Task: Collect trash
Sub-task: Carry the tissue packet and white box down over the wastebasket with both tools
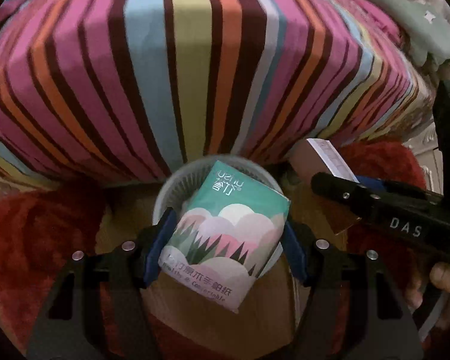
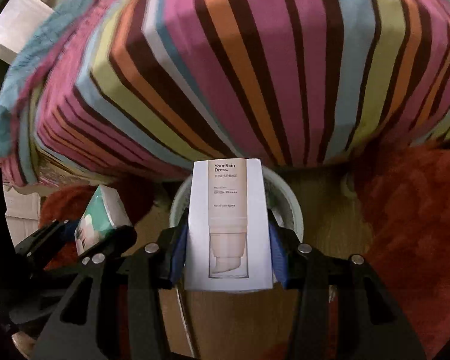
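Observation:
My left gripper (image 1: 225,240) is shut on a green and pink tissue pack (image 1: 225,234) and holds it above a pale ribbed trash bin (image 1: 177,186). My right gripper (image 2: 228,240) is shut on a white cosmetics box (image 2: 228,225) printed "Your Skin Dress", held over the same bin (image 2: 288,207). In the left wrist view the right gripper (image 1: 384,207) comes in from the right with the box (image 1: 330,162). In the right wrist view the left gripper (image 2: 75,240) and the tissue pack (image 2: 102,216) sit at the lower left.
A bed with a striped cover (image 1: 195,75) stands just behind the bin. Red shaggy rugs (image 1: 39,225) (image 2: 414,225) lie on the wooden floor (image 2: 330,210) on both sides. A green blanket (image 1: 405,15) lies at the far right.

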Demonstrator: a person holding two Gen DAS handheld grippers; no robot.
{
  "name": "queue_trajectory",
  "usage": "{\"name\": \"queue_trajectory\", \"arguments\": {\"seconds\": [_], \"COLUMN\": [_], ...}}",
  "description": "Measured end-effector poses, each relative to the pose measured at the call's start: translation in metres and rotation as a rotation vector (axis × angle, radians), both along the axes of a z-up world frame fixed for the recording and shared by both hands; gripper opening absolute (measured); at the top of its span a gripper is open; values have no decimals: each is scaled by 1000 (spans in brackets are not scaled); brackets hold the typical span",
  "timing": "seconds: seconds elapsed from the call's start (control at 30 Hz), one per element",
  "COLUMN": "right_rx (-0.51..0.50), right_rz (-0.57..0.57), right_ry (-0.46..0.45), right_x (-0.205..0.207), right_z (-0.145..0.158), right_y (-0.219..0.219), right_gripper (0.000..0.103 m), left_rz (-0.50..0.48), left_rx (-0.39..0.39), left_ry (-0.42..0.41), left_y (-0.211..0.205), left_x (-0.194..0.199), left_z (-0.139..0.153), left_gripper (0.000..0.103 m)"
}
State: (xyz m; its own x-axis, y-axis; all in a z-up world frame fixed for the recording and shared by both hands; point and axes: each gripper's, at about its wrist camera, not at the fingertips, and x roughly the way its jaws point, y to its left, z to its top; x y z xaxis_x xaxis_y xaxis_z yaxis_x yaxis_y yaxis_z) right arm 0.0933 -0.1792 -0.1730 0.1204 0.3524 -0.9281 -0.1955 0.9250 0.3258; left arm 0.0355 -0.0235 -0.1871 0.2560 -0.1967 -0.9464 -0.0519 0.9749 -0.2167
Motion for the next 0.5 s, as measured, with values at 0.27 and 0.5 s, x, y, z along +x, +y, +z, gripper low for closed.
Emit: {"name": "queue_trajectory", "arguments": {"seconds": [0.27, 0.5], "right_rx": [-53, -135], "right_rz": [-23, -21], "right_ry": [167, 228], "right_x": [7, 11], "right_z": [-47, -79], "right_y": [9, 21], "right_gripper": [45, 45], "left_rz": [-26, -33], "left_rx": [-5, 12], "left_ry": [165, 272], "left_y": [-18, -21], "left_x": [13, 16], "left_z": [-47, -81], "left_gripper": [65, 65]}}
